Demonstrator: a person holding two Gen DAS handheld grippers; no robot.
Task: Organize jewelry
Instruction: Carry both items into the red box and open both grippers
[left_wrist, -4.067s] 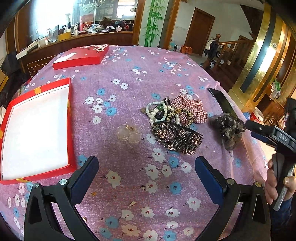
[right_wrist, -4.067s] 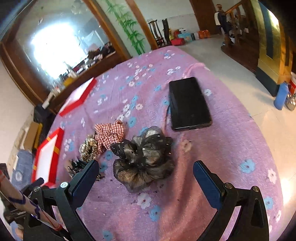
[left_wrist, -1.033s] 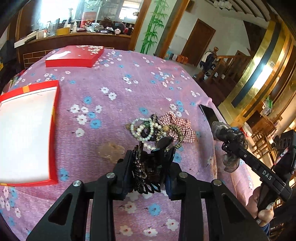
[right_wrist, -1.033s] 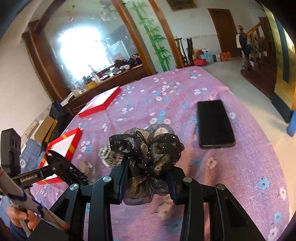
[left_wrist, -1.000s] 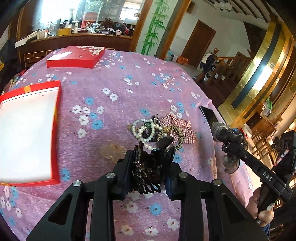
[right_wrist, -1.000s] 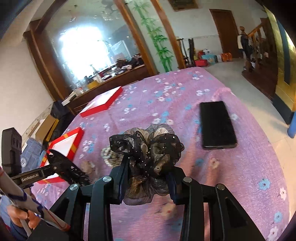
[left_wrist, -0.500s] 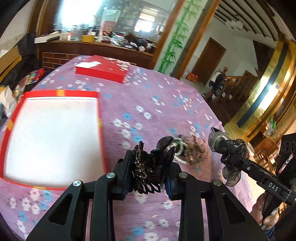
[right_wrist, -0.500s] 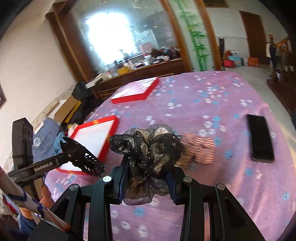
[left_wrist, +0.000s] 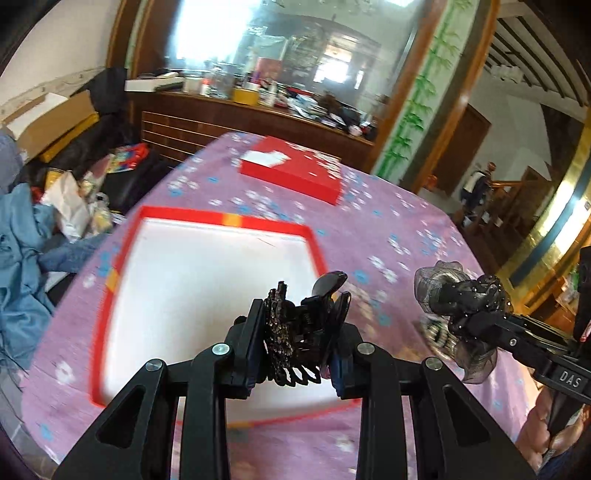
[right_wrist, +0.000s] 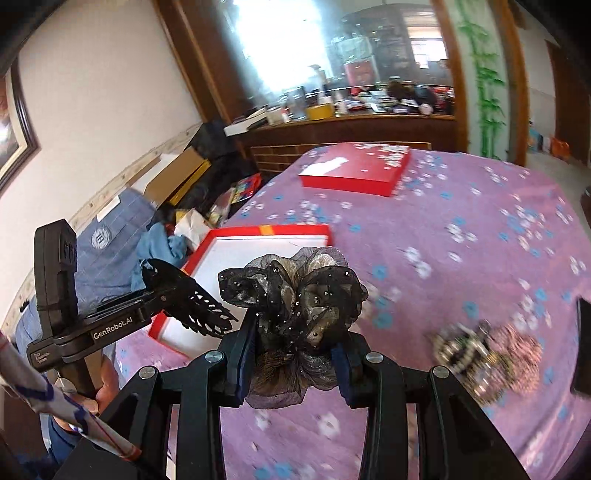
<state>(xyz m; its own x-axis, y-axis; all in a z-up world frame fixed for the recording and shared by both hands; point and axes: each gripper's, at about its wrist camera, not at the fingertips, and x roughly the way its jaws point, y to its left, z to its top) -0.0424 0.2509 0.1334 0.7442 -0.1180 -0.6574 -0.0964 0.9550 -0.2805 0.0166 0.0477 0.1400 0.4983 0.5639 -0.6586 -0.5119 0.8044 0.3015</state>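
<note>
The left tongs (left_wrist: 295, 354) are pinching a black hair claw clip (left_wrist: 301, 332) with a beaded face, held in the air above the near right part of the open red box (left_wrist: 229, 219), whose white inside is bare. The right tongs (right_wrist: 295, 363) are pinching a dark sheer scrunchie (right_wrist: 291, 291) speckled with small beads, held above the purple flowered cloth of the counter (right_wrist: 461, 266), just right of the box. The rest of the jewelry pile (right_wrist: 480, 350), blurred, lies on the cloth at the right, near the dark phone (right_wrist: 583, 347) at the picture's edge. The red lid (left_wrist: 291, 173) lies flat at the far side of the counter, well apart from the box.
</note>
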